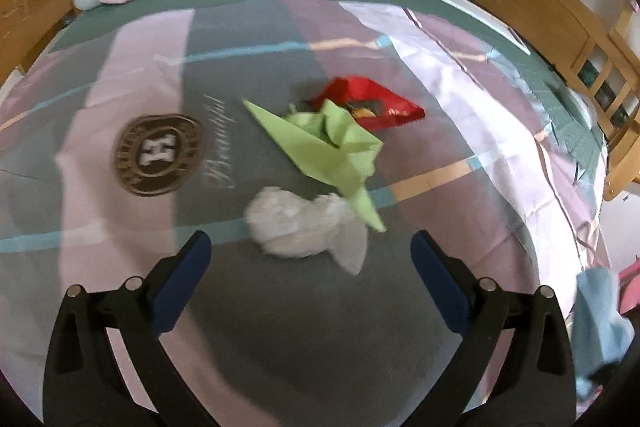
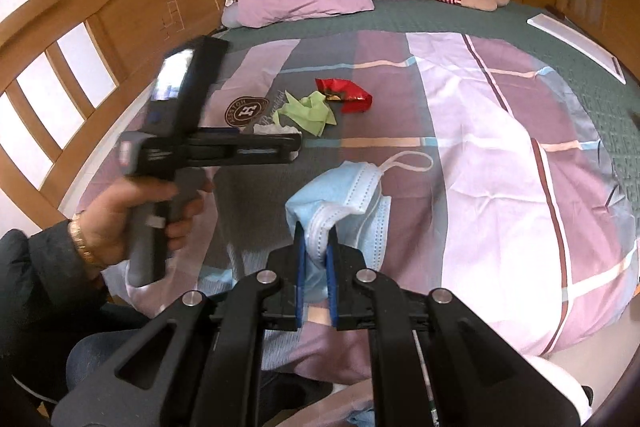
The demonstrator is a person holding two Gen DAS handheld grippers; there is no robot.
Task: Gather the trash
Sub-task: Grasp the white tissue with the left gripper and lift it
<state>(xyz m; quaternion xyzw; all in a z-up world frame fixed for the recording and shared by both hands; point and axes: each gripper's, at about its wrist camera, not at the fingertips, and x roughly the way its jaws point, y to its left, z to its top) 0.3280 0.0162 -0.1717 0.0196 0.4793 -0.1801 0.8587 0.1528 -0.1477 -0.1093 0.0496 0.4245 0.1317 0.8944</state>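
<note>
Bedroom with wooden furniture all round, and the trash sits on a striped quilt (image 1: pixel 460 115) spread over the bed. The right gripper (image 2: pixel 316 259) is pinched nearly closed on a blue face mask (image 2: pixel 352 195), which hangs bunched between the pads with its ear loop trailing off to the side. The left gripper (image 1: pixel 310 255) has its jaws spread wide with nothing in them.

I'd say the step in hand is the left one going for the crumpled white tissue (image 1: pixel 300 227). To do it well: come down so the wad sits centred between the pads, then squeeze the bulk of it (not the loose tail, or it'll slip out).

The tissue lies just ahead of the left fingertips, roughly midway between them, not touching. Crumpled green paper (image 1: pixel 324 143) overlaps its far edge, and a red snack wrapper (image 1: pixel 372 103) lies just beyond that.
</note>
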